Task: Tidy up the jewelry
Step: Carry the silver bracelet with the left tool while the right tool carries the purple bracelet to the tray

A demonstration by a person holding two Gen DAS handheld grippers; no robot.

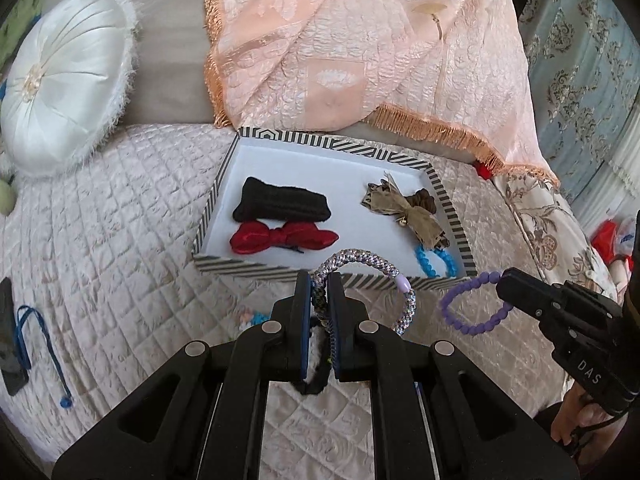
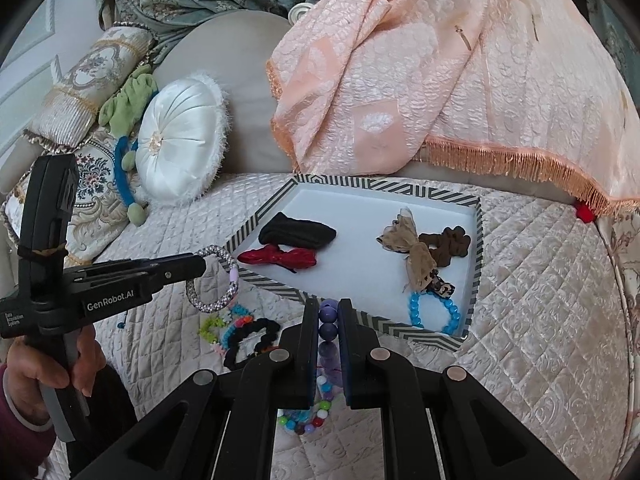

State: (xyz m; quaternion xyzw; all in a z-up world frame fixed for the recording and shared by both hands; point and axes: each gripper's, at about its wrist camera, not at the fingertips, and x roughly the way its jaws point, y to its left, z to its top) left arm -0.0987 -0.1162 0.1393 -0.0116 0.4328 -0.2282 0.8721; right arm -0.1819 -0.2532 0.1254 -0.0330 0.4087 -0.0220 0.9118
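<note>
My left gripper [image 1: 319, 278] is shut on a silver-purple braided bracelet [image 1: 384, 270] and holds it just in front of the striped tray's near rim [image 1: 256, 270]. My right gripper [image 2: 328, 303] is shut on a purple bead bracelet [image 2: 328, 330], which hangs as a loop [image 1: 472, 310] in the left wrist view. Inside the tray [image 2: 478, 248] lie a black knitted band [image 1: 280, 204], a red bow [image 1: 280, 238], a tan bow [image 1: 404, 208] over brown pieces, and a blue bead bracelet [image 1: 436, 260]. Each gripper shows in the other's view: the right one [image 1: 502, 282], the left one [image 2: 202, 262].
Loose on the quilted bed [image 1: 120, 220] lie a black scrunchie [image 2: 252, 340], a multicoloured bead bracelet [image 2: 308, 416] and small bright pieces [image 2: 212, 326]. Behind the tray hangs a peach fringed throw [image 1: 360, 48]. A white round cushion [image 1: 64, 80] sits far left. A dark phone [image 1: 10, 340] lies at the left edge.
</note>
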